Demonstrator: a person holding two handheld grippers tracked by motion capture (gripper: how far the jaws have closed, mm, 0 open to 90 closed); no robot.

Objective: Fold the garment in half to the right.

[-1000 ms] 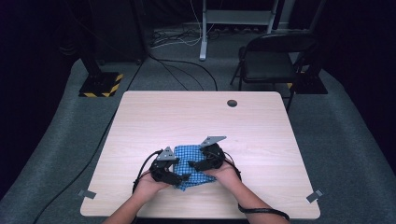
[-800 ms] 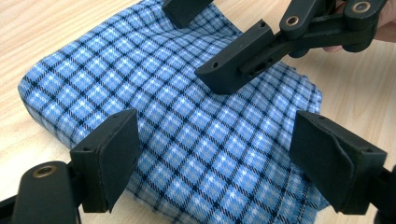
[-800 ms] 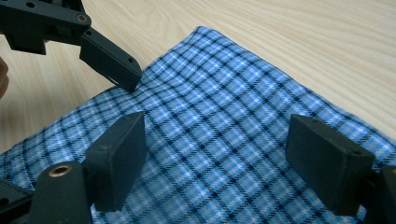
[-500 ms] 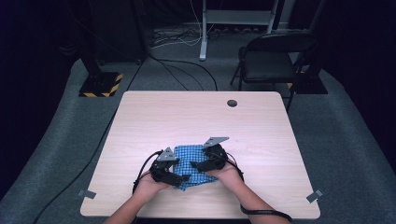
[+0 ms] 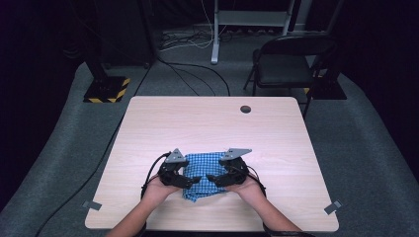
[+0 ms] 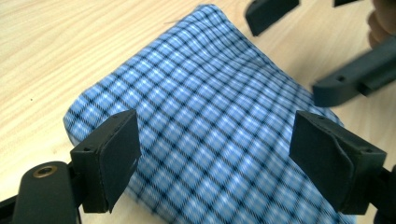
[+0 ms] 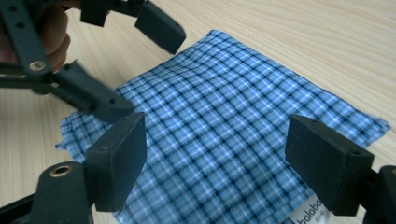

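A folded blue-and-black checked cloth (image 5: 203, 174) lies flat on the near part of a pale wooden table (image 5: 212, 123), a white label showing at one corner in the right gripper view. The left gripper (image 5: 190, 180) and right gripper (image 5: 212, 178) hover over it from either side, jaws spread wide, pads clear of the fabric.

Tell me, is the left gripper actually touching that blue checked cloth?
Cannot tell. In the left gripper view the left gripper stands open over the blue checked cloth, its pads to either side, but neither a gap nor contact shows plainly.
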